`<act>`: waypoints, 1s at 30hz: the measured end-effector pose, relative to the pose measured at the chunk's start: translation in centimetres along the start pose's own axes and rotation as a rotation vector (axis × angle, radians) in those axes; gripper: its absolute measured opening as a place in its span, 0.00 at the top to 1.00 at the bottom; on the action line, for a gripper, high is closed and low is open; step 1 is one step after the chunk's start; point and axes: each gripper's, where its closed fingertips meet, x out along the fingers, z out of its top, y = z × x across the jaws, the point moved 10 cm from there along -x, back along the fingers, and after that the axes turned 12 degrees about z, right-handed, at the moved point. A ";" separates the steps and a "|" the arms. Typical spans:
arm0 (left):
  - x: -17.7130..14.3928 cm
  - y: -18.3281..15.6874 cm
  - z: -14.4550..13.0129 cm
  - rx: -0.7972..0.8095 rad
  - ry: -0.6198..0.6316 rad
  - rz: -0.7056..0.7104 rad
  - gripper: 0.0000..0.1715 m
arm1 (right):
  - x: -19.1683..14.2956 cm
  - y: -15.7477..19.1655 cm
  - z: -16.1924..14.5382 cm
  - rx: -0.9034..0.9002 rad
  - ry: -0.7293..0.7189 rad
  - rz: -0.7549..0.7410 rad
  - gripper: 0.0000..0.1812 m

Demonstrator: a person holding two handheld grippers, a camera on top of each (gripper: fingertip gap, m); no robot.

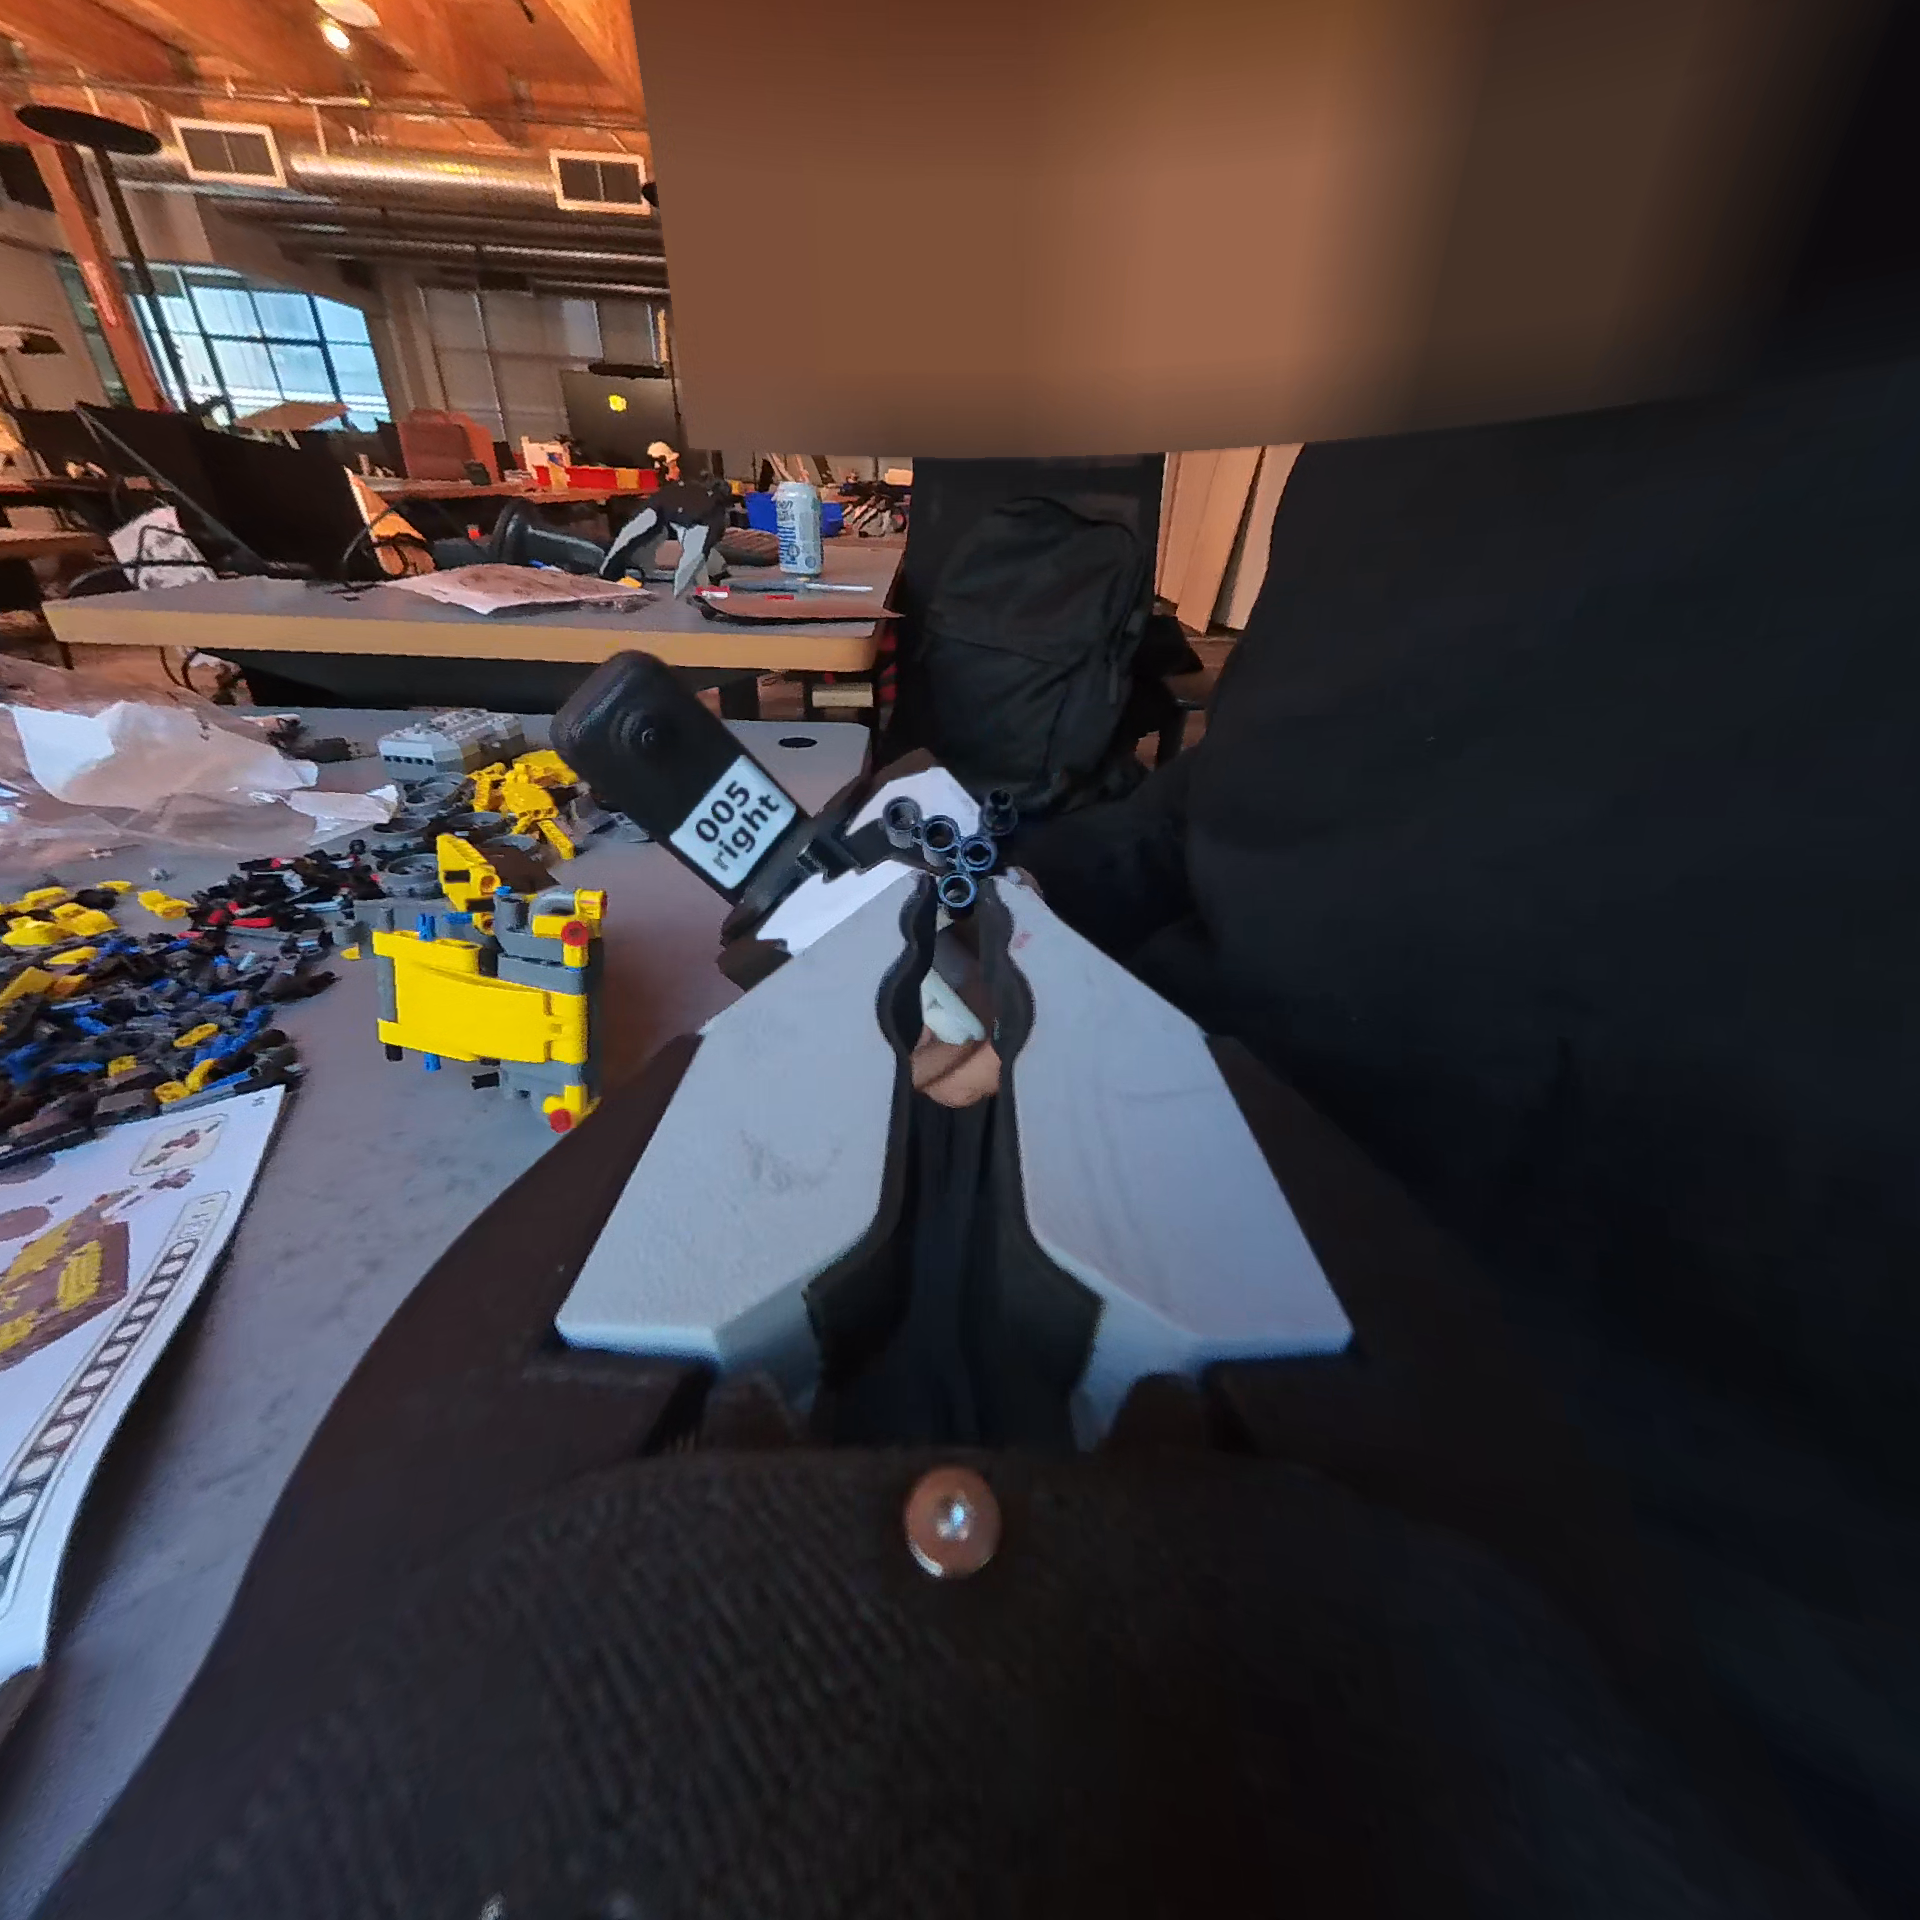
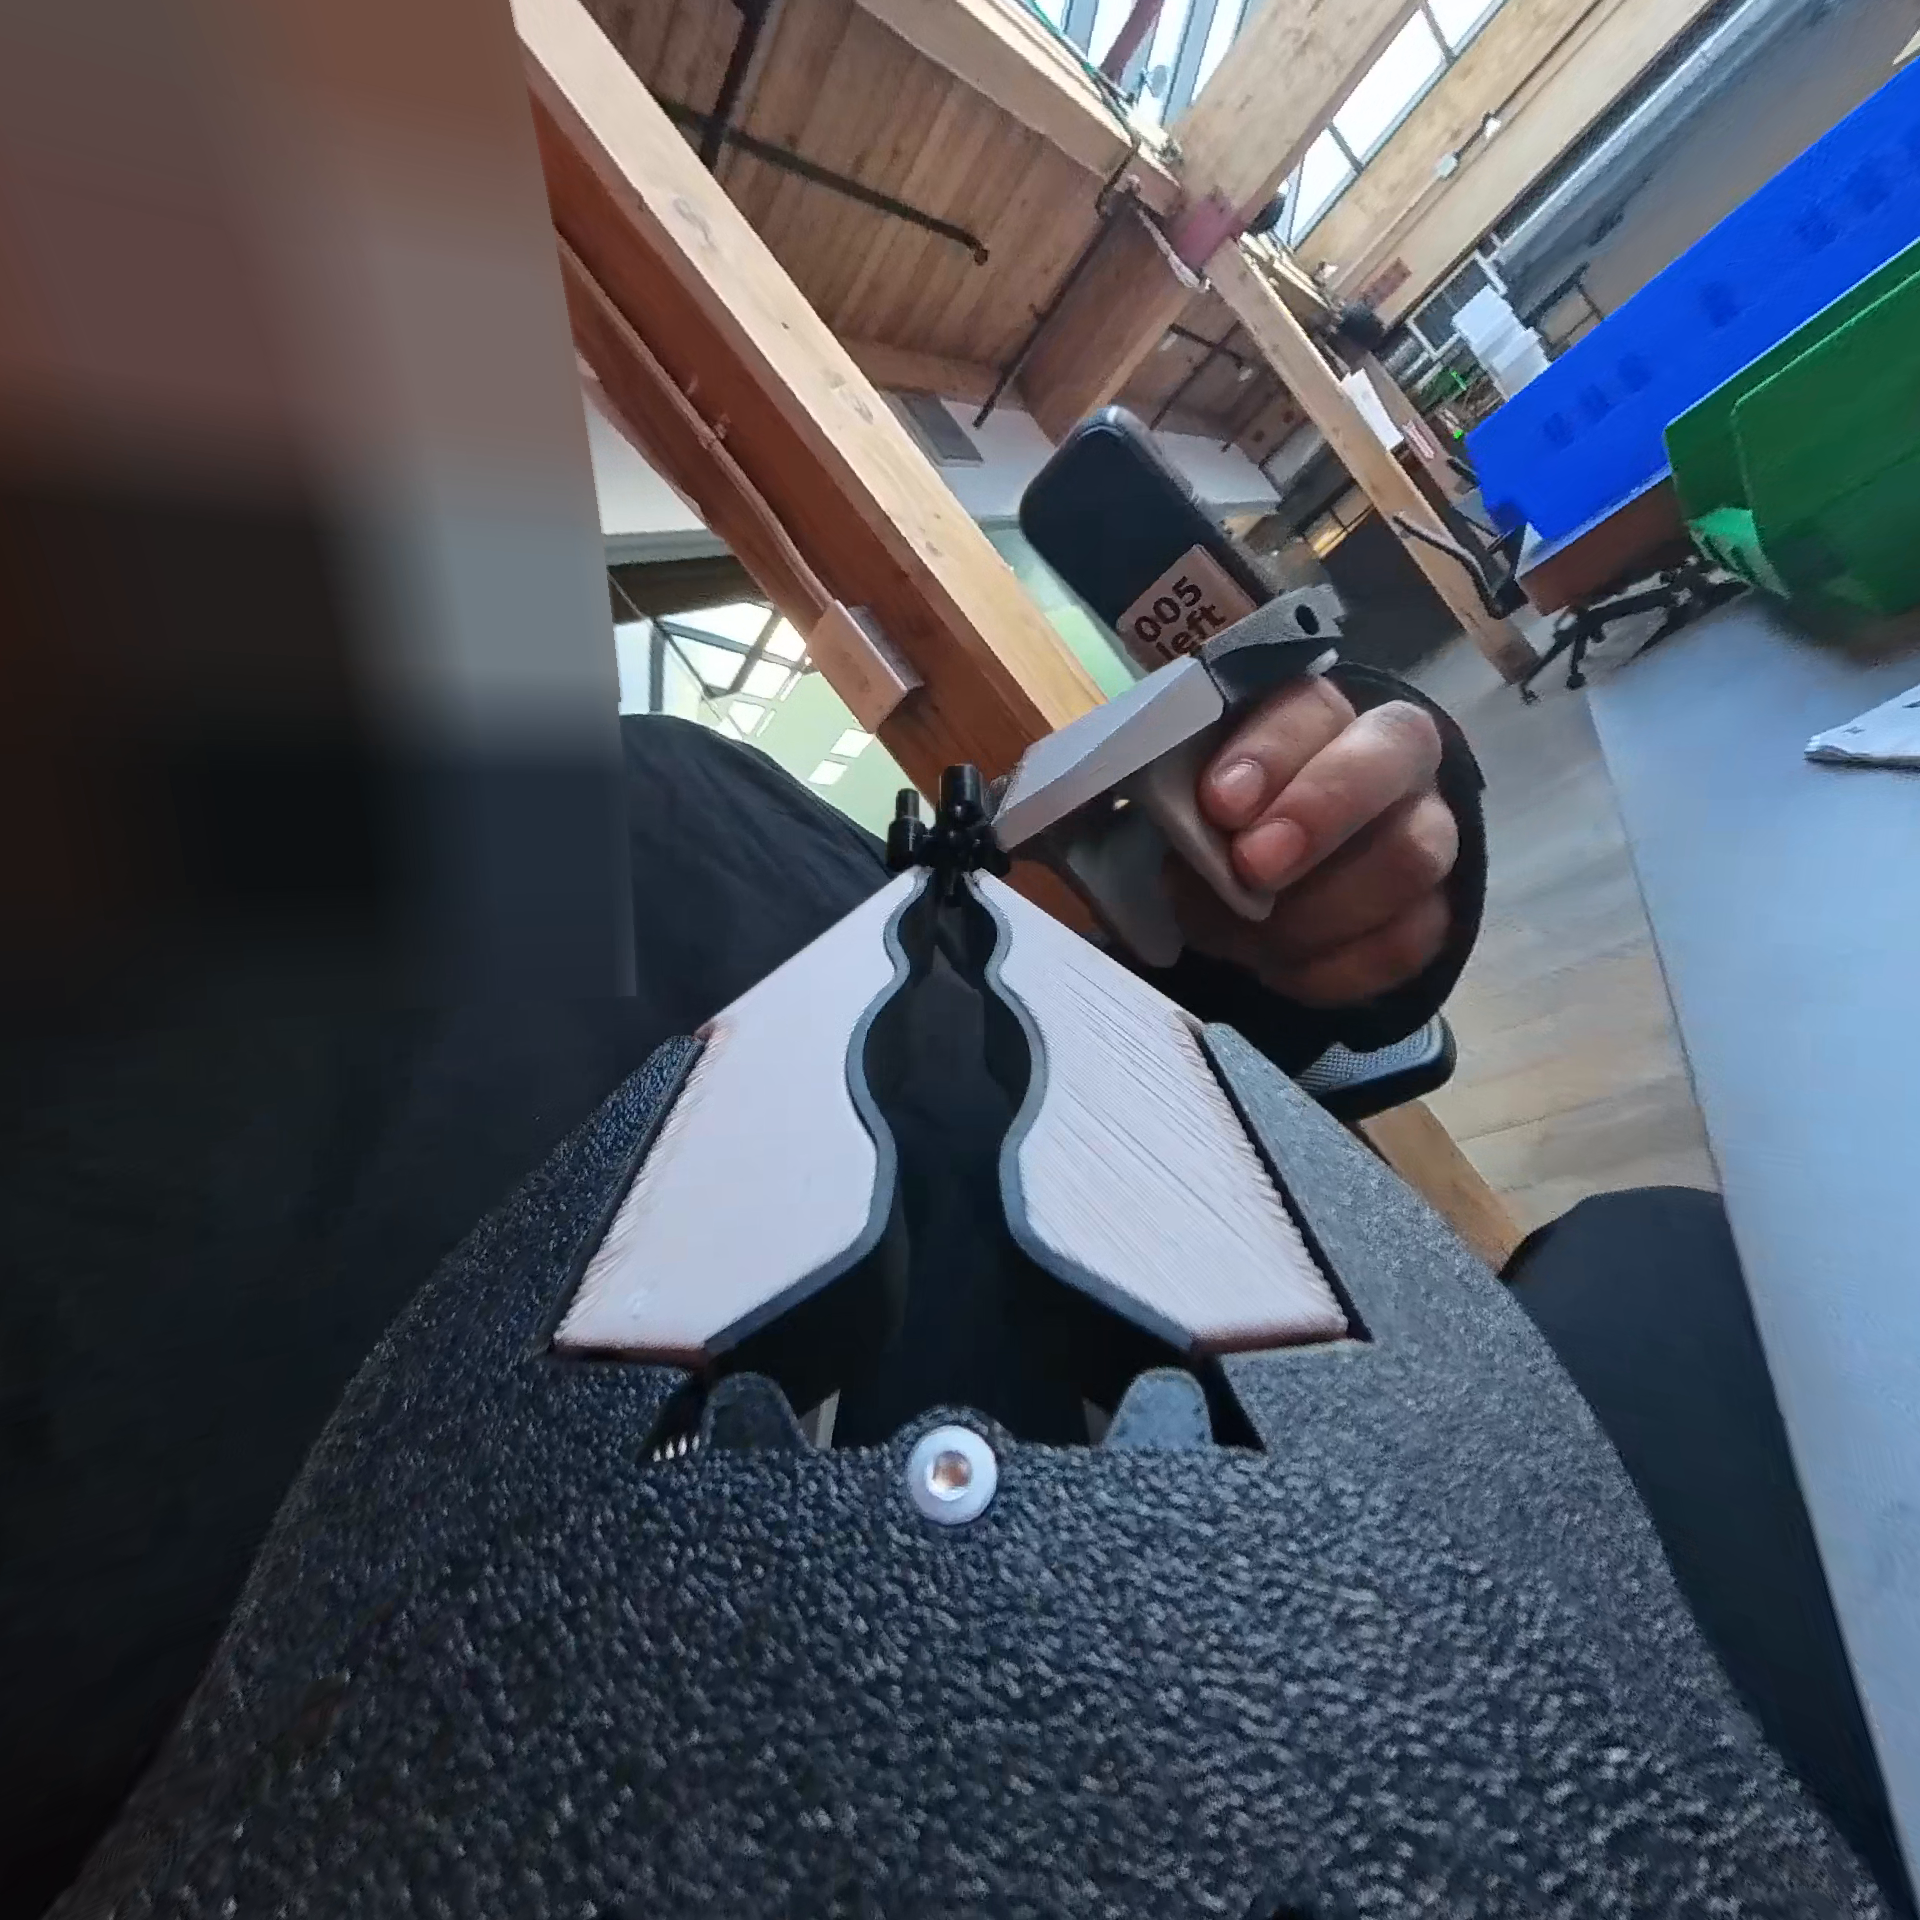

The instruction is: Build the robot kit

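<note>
A small black connector piece with several round holes (image 1: 951, 847) is held in the air in front of a person's dark clothing. My left gripper (image 1: 956, 899) is shut on its lower end. My right gripper (image 2: 948, 883) is shut on the same piece (image 2: 951, 826) from the opposite side. The right gripper's body and camera (image 1: 665, 753) show just behind the piece in the left wrist view. The left gripper's finger (image 2: 1101, 753) and the hand (image 2: 1330, 831) holding its handle show in the right wrist view, with the finger tip touching the piece.
On the grey table (image 1: 416, 1195) to the left stand a yellow and grey brick model (image 1: 488, 1003), a pile of loose small parts (image 1: 125, 987), an instruction booklet (image 1: 94, 1309) and plastic bags (image 1: 135, 758). A black backpack (image 1: 1029, 623) sits behind. Blue (image 2: 1714, 343) and green (image 2: 1829, 468) bins are at the right. The tips of both grippers are at nearly the same place.
</note>
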 end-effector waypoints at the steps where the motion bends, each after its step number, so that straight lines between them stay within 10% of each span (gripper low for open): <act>1: 0.1 0.1 0.1 0.009 0.007 0.016 0.98 | -0.2 0.0 0.2 -0.007 -0.012 -0.020 0.97; 7: 1.1 0.9 1.5 0.053 0.198 0.310 0.97 | -1.1 1.6 1.8 -0.254 0.095 -0.433 0.89; 15: 8.1 0.0 2.2 0.527 0.550 0.650 0.97 | -1.4 5.9 2.9 -0.827 0.259 -1.139 0.88; 30: 14.1 -1.9 3.6 0.668 0.506 0.607 0.98 | -2.6 11.1 1.3 -1.106 0.381 -1.401 0.96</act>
